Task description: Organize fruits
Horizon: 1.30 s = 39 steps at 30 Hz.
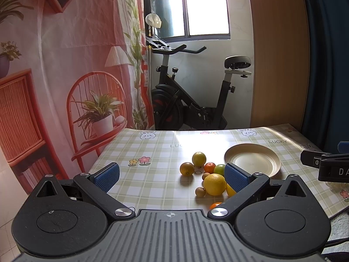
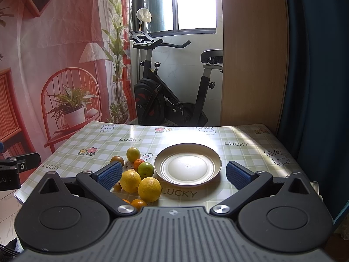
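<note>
Checked green-and-white cloth with rabbits and the word LUCKY covers the desk (image 2: 240, 135). A cream plate (image 2: 187, 163) sits on it with nothing inside. Just left of the plate lies a loose cluster of fruits (image 2: 139, 174): two large yellow oranges (image 2: 149, 188) nearest the cameras, a green one (image 2: 145, 169) close to the plate's rim, small tangerines (image 2: 138, 163) and brownish small fruits among them, and a yellow-green one (image 2: 133, 154) at the far end. The right tool (image 2: 174, 174) hangs above the near edge of the desk with its blue pads spread wide, gripping nothing. The left tool (image 1: 172, 175) is likewise spread wide and bare, its right pad in front of the fruit cluster. An exercise bike (image 2: 172, 91) stands behind the desk.
</note>
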{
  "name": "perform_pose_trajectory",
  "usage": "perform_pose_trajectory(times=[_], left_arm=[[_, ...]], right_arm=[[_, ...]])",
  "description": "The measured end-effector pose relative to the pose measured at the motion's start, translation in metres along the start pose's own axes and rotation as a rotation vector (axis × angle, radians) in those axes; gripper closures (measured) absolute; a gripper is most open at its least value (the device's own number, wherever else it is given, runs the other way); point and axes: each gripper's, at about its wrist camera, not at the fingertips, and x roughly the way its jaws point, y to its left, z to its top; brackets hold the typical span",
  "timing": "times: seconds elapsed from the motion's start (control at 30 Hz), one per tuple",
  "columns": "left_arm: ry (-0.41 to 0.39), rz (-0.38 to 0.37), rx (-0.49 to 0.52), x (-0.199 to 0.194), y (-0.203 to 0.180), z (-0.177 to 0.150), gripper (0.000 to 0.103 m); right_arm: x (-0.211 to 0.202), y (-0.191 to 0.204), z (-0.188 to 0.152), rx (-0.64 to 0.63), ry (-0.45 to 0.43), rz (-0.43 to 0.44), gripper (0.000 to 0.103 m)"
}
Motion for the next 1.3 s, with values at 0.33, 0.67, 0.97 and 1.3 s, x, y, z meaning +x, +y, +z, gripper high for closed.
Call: perform_pose_trajectory(times=[0.33, 0.67, 0.97, 1.3], left_arm=[[0.0, 0.0, 0.0, 0.0, 0.0, 0.0, 0.0], [0.0, -0.001, 0.0, 0.0, 0.001, 0.0, 0.0], [-0.012, 0.0, 0.014, 0.007, 0.0, -0.003, 0.0], [-0.111, 0.129, -0.023, 0.041, 0.008, 0.024, 0.0]], right_arm=[[0.0, 0.0, 0.0, 0.0, 0.0, 0.0, 0.0], [0.0, 0.0, 0.0, 0.0, -0.001, 0.0, 0.0], [-0.002, 0.002, 0.002, 0.001, -0.002, -0.001, 0.0], [0.016, -0.006, 0.032, -0.035, -0.157, 0.022, 0.0]])
